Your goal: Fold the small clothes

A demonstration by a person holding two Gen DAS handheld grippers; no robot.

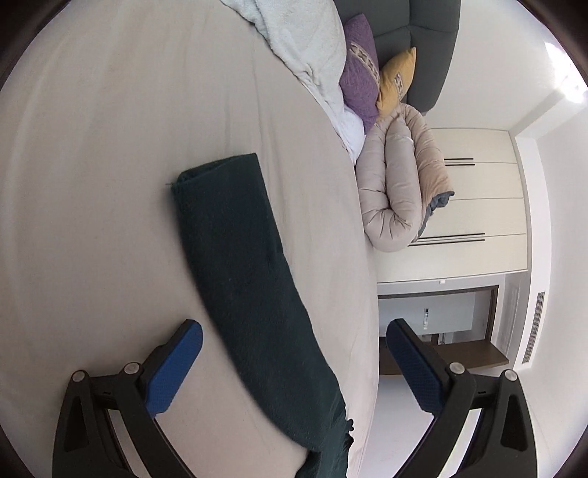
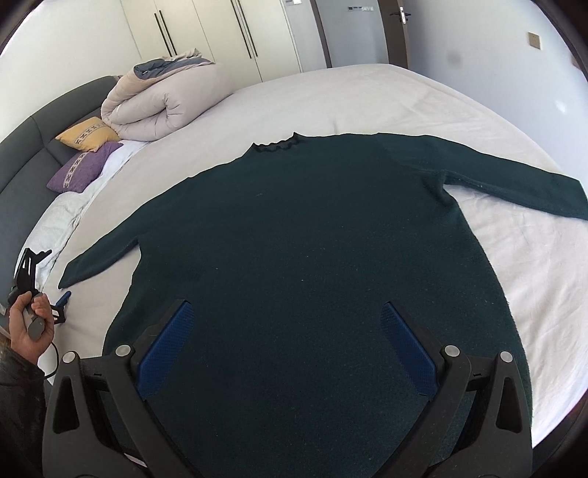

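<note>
The right wrist view sits low over the hem of the dark green sweater point(image 2: 312, 264), close to the fabric, and faces along the bed point(image 2: 367, 95) toward the wardrobe doors point(image 2: 205, 33). The left wrist view is rolled sideways, placed at the bed's edge near one sleeve point(image 1: 239, 257), and faces along it toward the headboard point(image 1: 422, 44). Both views share the sleeve, the rolled duvet point(image 2: 158, 106), the purple cushion point(image 2: 82, 167) and the yellow cushion point(image 2: 88, 136). The right view also takes in the left gripper point(image 2: 35, 283).

The sweater point(image 2: 312, 257) lies flat on the bed point(image 2: 367, 99), pillows point(image 2: 86, 154) to its left.
</note>
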